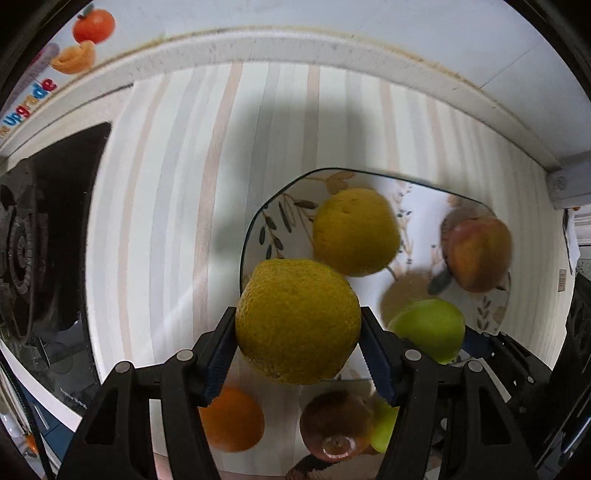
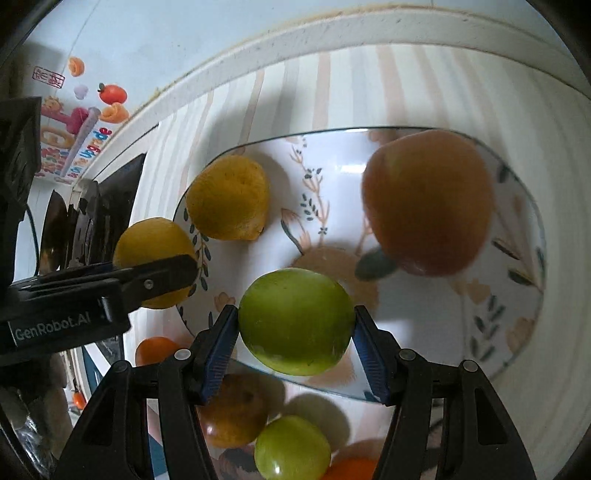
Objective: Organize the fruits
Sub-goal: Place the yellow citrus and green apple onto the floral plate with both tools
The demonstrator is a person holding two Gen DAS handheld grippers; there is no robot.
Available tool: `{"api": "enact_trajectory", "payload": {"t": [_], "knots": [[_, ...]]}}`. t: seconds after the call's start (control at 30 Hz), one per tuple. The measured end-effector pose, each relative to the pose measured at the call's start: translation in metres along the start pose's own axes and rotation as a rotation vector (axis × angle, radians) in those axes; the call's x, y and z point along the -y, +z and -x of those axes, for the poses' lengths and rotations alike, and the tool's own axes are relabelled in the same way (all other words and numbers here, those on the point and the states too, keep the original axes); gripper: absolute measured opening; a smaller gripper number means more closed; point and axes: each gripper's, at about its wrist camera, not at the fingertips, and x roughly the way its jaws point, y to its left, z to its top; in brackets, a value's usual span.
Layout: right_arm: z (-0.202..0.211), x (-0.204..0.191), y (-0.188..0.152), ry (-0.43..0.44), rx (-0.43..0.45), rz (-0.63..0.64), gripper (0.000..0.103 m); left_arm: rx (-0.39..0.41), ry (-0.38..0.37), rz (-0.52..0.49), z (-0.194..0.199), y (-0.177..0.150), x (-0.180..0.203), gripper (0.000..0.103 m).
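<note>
Left gripper [image 1: 298, 354] pinching a yellow citrus fruit [image 1: 297, 320], blue pads pressed on both of its sides. Held above the striped bench [image 1: 166, 192], at the near-left edge of the flowered plate [image 1: 417, 192]. Seen also from the right wrist camera, at the left, with the black finger [image 2: 162, 275] across the fruit [image 2: 147, 243].

Right gripper [image 2: 295, 347] pinching a green apple [image 2: 295, 321], pads tight on its left and right sides. Held over the near rim of the plate [image 2: 509, 332].

On the plate: a second yellow citrus fruit [image 1: 354, 232] at the far left, and a red-orange apple [image 1: 478, 254] at the right, well apart from each other. In the right wrist view, the same citrus [image 2: 229, 197] and the same apple [image 2: 428, 203], somewhat blurred.

On the bench near the plate, partly hidden behind the gripper fingers: an orange [image 1: 232, 419], a brownish-red fruit [image 1: 334, 424], another green apple [image 2: 291, 448]. Kind of the brownish fruit not possible to tell.

At the far left, a black stove burner [image 1: 26, 251]. On the far wall, a sticker with a picture of oranges [image 1: 88, 33] and coloured letters.
</note>
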Motion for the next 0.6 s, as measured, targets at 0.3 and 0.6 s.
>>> {"api": "enact_trajectory", "payload": {"t": [0.3, 0.6], "knots": [[0.000, 0.003, 0.003, -0.010, -0.016, 0.013, 0.079, -0.057, 0.030, -0.001, -0.020, 0.004, -0.002, 0.061], [0.017, 0.006, -0.008, -0.076, -0.052, -0.017, 0.089, -0.025, 0.032, 0.022, -0.010, -0.006, -0.002, 0.085]]}}
